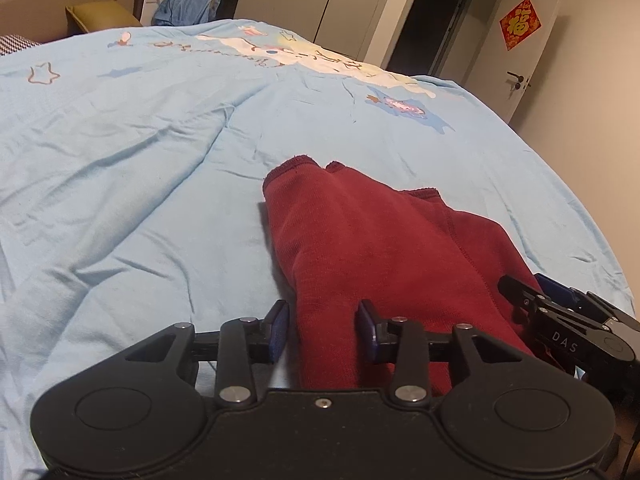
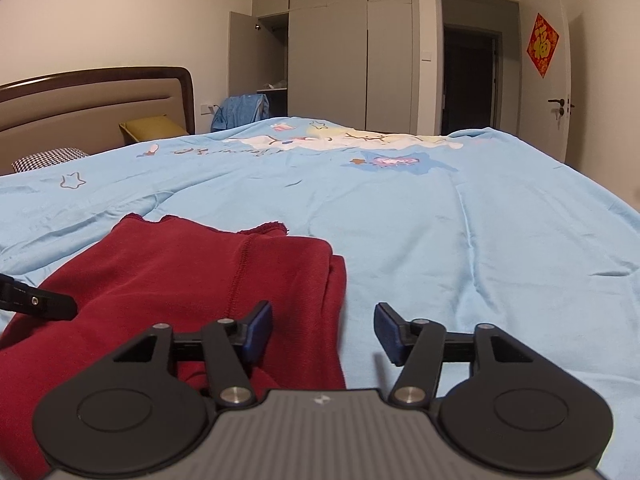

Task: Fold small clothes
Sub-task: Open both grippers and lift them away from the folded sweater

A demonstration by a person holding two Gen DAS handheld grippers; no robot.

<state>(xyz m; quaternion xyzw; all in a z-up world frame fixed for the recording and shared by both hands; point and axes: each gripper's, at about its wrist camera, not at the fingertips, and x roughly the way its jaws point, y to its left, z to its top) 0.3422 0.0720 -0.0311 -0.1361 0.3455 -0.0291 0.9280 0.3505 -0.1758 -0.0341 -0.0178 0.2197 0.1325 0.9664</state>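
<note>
Red garment lies between left fingers, unpinched.

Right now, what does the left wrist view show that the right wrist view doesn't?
Only the left view shows the left claw open, straddling the near edge of the red garment. Only the right view shows the headboard, the open wardrobe door, and the right claw open at the garment's right edge. Both show the blue bedspread, yellow pillow and door.
</note>
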